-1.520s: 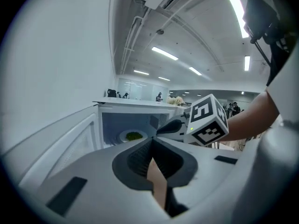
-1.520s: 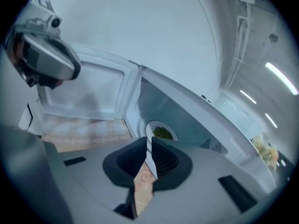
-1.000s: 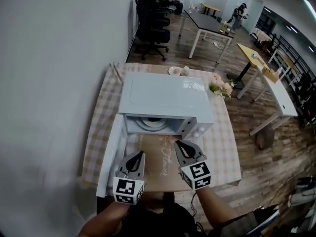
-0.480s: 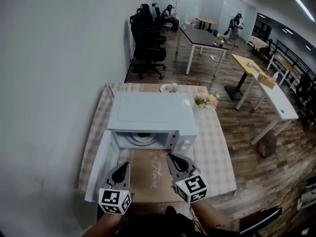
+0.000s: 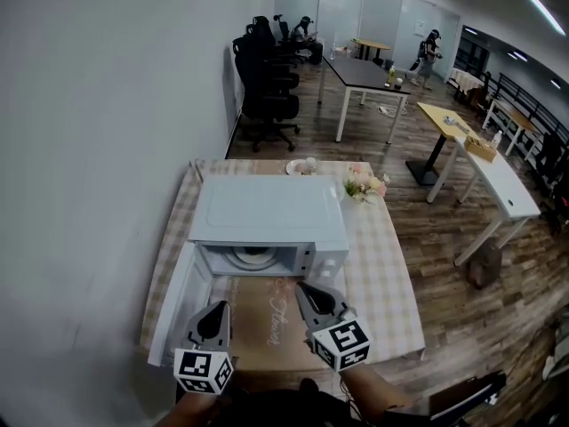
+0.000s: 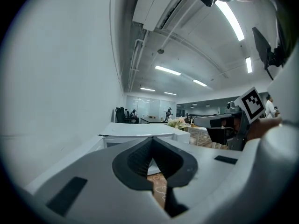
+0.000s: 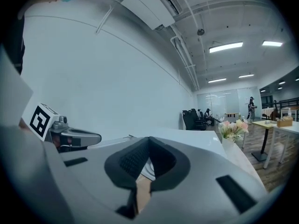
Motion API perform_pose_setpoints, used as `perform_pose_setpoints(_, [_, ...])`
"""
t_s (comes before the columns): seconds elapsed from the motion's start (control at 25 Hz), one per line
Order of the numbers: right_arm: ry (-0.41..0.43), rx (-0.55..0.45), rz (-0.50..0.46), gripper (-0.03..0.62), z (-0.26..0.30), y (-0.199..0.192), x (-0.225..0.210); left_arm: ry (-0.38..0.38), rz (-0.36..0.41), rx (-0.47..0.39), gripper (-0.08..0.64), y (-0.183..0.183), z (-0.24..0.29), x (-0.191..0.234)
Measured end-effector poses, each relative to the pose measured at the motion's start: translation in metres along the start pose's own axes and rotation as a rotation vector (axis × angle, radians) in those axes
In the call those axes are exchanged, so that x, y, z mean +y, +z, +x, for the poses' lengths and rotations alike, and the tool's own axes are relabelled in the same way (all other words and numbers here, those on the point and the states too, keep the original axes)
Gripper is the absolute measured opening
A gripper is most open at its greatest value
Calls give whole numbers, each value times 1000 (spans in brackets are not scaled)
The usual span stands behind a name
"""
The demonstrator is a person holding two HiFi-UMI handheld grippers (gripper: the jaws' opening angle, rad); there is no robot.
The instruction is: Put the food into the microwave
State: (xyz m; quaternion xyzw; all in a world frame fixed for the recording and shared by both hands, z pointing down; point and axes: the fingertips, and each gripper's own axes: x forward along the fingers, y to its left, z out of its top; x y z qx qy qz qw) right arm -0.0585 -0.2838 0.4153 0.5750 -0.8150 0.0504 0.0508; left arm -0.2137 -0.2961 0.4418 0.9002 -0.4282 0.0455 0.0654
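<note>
A white microwave stands on the checked table. Its door hangs open to the left, showing a glass turntable with nothing on it. A small plate with pale food sits behind the microwave at the table's far edge. My left gripper and right gripper hover side by side over the brown mat in front of the oven. Both are shut and hold nothing. The left gripper view shows the left gripper pointing at the microwave. The right gripper view shows the right gripper doing the same.
A vase of pink flowers stands at the microwave's right rear corner. A white wall runs along the left. Office chairs, long tables and distant people are beyond the table. Wooden floor lies to the right.
The view has pulled back from the microwave. Both grippers have dropped lower and nearer the table's front edge. They stay shut.
</note>
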Motion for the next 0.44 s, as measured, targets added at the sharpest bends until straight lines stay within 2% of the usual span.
perform_pose_setpoints(0.44, [-24,0,34,8,-2,-2,-1,0,7,6,8,-2,0,5])
